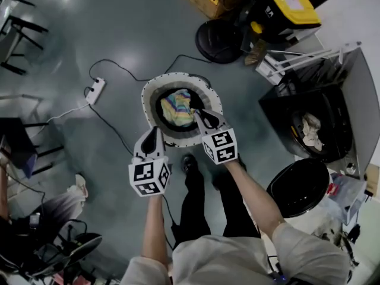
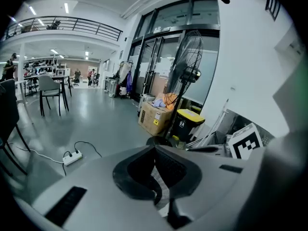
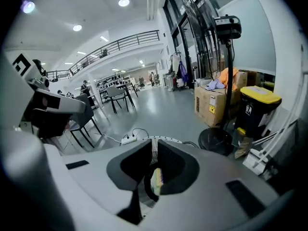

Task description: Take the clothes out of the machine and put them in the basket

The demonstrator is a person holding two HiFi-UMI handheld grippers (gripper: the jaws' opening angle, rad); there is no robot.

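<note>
Clothes (image 1: pixel 310 129) remain in the machine (image 1: pixel 351 91) drum, off to the person's right. One striped garment (image 1: pixel 177 108) lies in the basket (image 1: pixel 146 97) on the floor ahead of the feet. Both grippers hover over the basket: left gripper (image 1: pixel 152 131) has its jaws together and empty, right gripper (image 1: pixel 197 113) is nearly closed, clamping nothing visible. Right gripper is nearer the machine, so it should probably make the next reach.

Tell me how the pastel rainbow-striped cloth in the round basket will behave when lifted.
The pastel rainbow-striped cloth lies crumpled in folds, so it will probably hang limp and drape. It fills only the middle of the round white-rimmed basket, so it is likely light. Soft fabric should neither roll nor break, though a loose fold may trail.
</note>
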